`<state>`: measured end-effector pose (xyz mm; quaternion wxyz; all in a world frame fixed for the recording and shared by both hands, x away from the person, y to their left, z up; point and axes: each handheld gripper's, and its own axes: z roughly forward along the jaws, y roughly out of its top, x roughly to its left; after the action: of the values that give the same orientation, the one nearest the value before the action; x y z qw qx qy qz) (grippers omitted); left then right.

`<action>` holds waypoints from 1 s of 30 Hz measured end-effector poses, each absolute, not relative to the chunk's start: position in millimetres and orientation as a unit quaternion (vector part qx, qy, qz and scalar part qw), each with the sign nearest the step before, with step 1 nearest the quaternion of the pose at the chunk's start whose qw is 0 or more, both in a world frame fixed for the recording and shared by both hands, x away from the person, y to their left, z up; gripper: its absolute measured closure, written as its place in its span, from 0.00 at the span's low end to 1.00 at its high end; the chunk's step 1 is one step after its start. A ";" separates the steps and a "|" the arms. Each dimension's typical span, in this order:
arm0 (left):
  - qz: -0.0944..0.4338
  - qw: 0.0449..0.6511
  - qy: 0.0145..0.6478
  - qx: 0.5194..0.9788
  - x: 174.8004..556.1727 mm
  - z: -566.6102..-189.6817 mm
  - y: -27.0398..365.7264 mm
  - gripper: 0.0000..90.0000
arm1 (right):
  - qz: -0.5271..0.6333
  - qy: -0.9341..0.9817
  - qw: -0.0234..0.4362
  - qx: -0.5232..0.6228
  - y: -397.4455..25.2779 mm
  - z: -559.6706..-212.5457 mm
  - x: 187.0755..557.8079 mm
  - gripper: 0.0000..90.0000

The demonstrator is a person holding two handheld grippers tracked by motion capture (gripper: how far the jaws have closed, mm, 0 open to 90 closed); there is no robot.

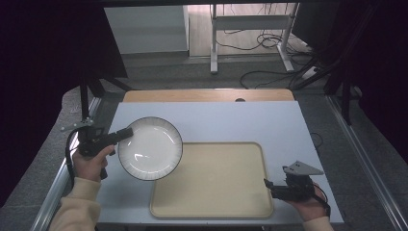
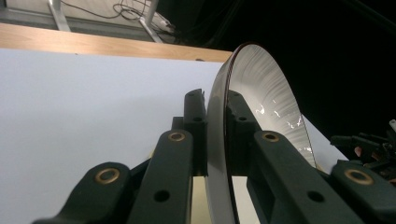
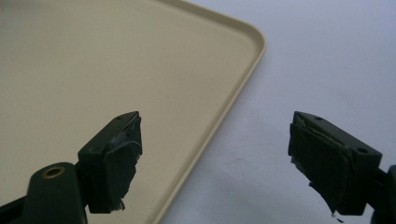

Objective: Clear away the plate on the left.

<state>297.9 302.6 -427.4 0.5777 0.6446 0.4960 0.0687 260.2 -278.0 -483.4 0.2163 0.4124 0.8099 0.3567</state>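
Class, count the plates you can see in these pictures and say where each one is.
1. The plate is held by its rim in the left gripper, lifted and tilted over the table, overlapping the tray's left edge. Nothing else could hide another.

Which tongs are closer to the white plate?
Left. The left tongs are shut on the rim of the white plate, holding it tilted above the table. The right tongs are open, far off at the beige tray's right edge.
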 end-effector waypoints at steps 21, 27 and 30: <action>0.054 0.561 0.478 0.674 305.6 -433.9 264.8 0.91 | 0.356 0.811 0.216 0.411 -277.9 -483.7 260.4 0.20; 0.044 0.559 0.475 0.678 309.7 -437.6 253.5 0.91 | 0.357 0.810 0.216 0.411 -278.1 -484.3 261.4 0.20; 0.039 0.556 0.474 0.682 311.6 -438.4 246.1 0.91 | 0.357 0.811 0.215 0.411 -278.4 -484.6 261.8 0.20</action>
<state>311.6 246.1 -438.4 0.5564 0.6816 0.4735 0.0394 261.8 -278.4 -484.6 0.2153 0.4111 0.8105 0.3574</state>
